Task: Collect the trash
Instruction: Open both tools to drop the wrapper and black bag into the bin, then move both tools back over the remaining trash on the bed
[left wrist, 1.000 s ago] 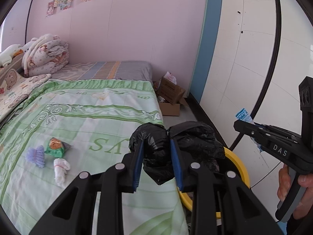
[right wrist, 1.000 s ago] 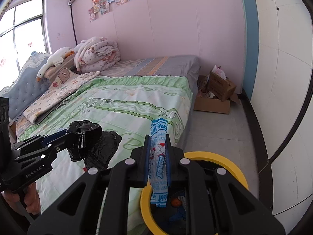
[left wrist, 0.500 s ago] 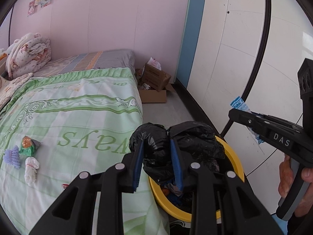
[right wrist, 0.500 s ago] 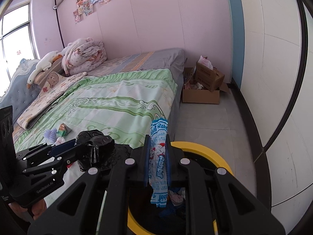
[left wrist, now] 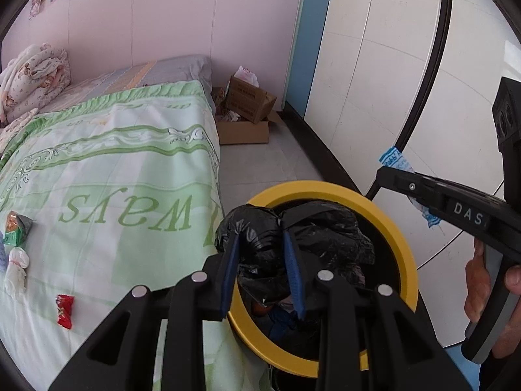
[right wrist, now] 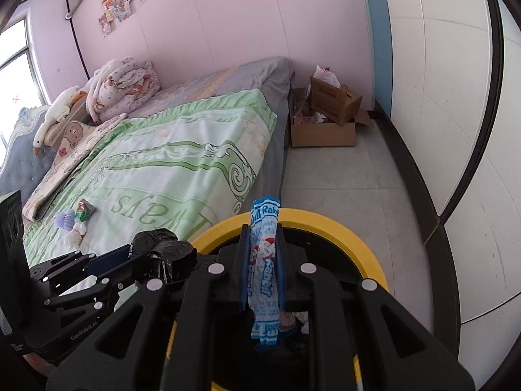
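My left gripper (left wrist: pixel 260 244) is shut on a crumpled black plastic bag (left wrist: pixel 293 238) and holds it over the yellow-rimmed trash bin (left wrist: pixel 403 244) beside the bed. My right gripper (right wrist: pixel 263 238) is shut on a blue-and-white candy wrapper (right wrist: pixel 263 267) that hangs over the same bin (right wrist: pixel 368 254). The right gripper also shows in the left wrist view (left wrist: pixel 384 172), to the right of the bin. The left gripper shows in the right wrist view (right wrist: pixel 130 257) with the black bag (right wrist: pixel 159 251). More trash lies on the bed: a green packet (left wrist: pixel 16 228), a white wad (left wrist: pixel 16 267) and a red candy wrapper (left wrist: pixel 64 306).
The bed with its green quilt (left wrist: pixel 114 169) is left of the bin. Open cardboard boxes (left wrist: pixel 247 114) stand on the floor at the far wall. A white wall with a dark skirting (left wrist: pixel 325 150) runs along the right. Folded blankets (right wrist: pixel 120 84) lie at the head.
Both grippers have moved right and forward, off the bed edge to above the bin. Much more of the bin's rim and inside now shows. Both grips are unchanged.
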### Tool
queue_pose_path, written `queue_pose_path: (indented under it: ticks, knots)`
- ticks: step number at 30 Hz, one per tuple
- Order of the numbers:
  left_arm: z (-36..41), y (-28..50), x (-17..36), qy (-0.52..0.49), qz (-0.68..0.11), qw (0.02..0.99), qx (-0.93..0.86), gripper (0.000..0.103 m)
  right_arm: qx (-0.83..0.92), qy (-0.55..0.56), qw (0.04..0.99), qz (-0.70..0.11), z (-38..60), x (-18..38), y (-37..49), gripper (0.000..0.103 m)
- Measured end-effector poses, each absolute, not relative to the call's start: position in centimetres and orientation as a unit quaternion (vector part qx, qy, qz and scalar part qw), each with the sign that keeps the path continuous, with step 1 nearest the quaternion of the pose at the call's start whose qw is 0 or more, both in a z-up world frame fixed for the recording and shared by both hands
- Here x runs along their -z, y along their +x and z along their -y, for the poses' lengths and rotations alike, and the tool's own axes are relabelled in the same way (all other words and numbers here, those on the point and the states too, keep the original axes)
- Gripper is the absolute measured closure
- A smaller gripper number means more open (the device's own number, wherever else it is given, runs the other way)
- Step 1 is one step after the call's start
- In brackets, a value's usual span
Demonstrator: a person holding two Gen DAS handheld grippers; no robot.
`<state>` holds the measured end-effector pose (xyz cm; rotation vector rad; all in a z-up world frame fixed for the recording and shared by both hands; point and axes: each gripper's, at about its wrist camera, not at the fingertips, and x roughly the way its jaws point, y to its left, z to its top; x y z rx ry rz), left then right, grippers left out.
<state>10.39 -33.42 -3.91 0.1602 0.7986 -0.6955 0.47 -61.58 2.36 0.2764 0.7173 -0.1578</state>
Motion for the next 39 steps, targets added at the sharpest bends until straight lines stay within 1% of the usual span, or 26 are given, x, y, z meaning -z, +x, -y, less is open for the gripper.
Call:
queue_pose_path:
  ticks: [9,11,12,14,15,16,17,19,28,31,33,36,39]
  knots:
    - [34.3,10.6,5.6,0.081,-0.397,0.852,0.332,0.076,0.087,0.154,0.918,-0.355,62.9,-0.6,0.6,0.089]
    - [34.4,10.6,5.9,0.079,-0.399,0.852,0.33,0.07,0.091,0.156,0.917,-0.355,63.0,-0.4,0.6,0.089]
    - [34.4,10.5,5.9,0.079,-0.399,0.852,0.329,0.069,0.092,0.157,0.917,-0.355,63.0,-0.3,0.6,0.088]
    - [34.4,10.6,6.0,0.078,-0.401,0.852,0.328,0.066,0.095,0.161,0.916,-0.355,63.1,-0.3,0.6,0.081]
    - [34.4,10.5,6.0,0.078,-0.402,0.852,0.327,0.065,0.096,0.163,0.916,-0.355,63.2,-0.2,0.6,0.072]
    - [34.4,10.5,6.0,0.078,-0.401,0.853,0.326,0.061,0.098,0.165,0.916,-0.353,63.3,-0.2,0.6,0.069]
    - [34.3,10.5,6.1,0.077,-0.401,0.853,0.324,0.058,0.099,0.167,0.916,-0.352,63.4,-0.2,0.6,0.069]
    - [34.2,10.5,6.1,0.075,-0.4,0.855,0.322,0.056,0.104,0.169,0.916,-0.35,63.4,-0.2,0.5,0.069]
    - [33.6,10.4,5.2,0.068,-0.395,0.858,0.321,0.054,0.112,0.18,0.915,-0.344,63.9,-0.4,-0.2,0.069]
    - [33.1,10.2,4.5,0.066,-0.385,0.863,0.319,0.05,0.113,0.179,0.916,-0.341,63.9,-0.8,-0.5,0.069]
    - [32.7,10.2,4.0,0.065,-0.381,0.866,0.319,0.049,0.112,0.179,0.917,-0.339,63.7,-1.1,-0.5,0.069]
    - [31.8,10.2,3.3,0.059,-0.376,0.87,0.315,0.049,0.113,0.176,0.919,-0.334,63.4,-1.9,-0.8,0.067]
    - [30.8,10.2,2.6,0.054,-0.371,0.874,0.309,0.048,0.113,0.175,0.921,-0.329,62.9,-2.7,-1.1,0.062]
